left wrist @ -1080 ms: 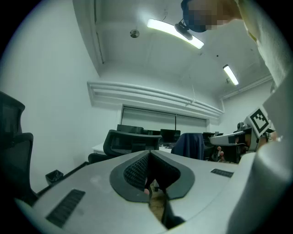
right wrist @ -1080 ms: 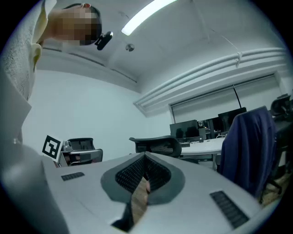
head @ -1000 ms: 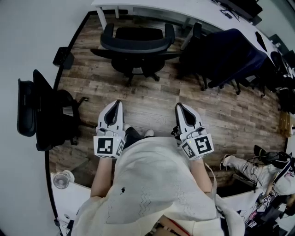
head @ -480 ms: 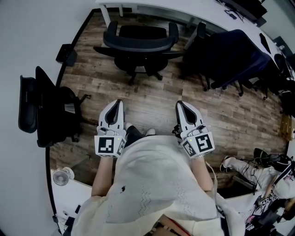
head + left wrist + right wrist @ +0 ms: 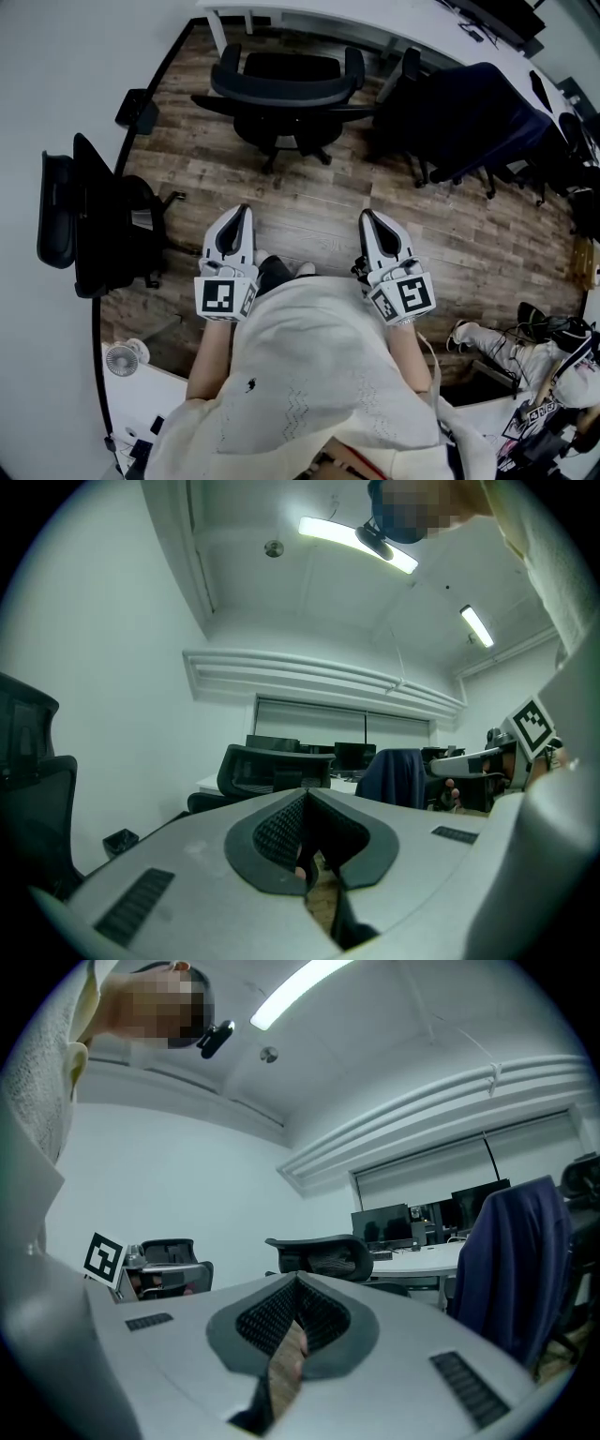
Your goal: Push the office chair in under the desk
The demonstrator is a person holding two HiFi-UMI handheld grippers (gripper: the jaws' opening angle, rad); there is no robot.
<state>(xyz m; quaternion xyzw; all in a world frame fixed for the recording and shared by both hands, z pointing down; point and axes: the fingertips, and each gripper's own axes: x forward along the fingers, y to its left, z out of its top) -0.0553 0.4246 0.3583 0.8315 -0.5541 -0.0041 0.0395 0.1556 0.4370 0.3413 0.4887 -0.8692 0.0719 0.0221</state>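
Head view: the left tongs point(image 5: 239, 214) and right tongs point(image 5: 367, 217) are clenched, empty, well apart from the chair point(image 5: 281, 89) before the counter point(image 5: 356, 14).

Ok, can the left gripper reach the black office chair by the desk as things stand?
Probably not yet: the left gripper sits well short of the office chair, though only bare wood floor lies between them, so a step forward should do.
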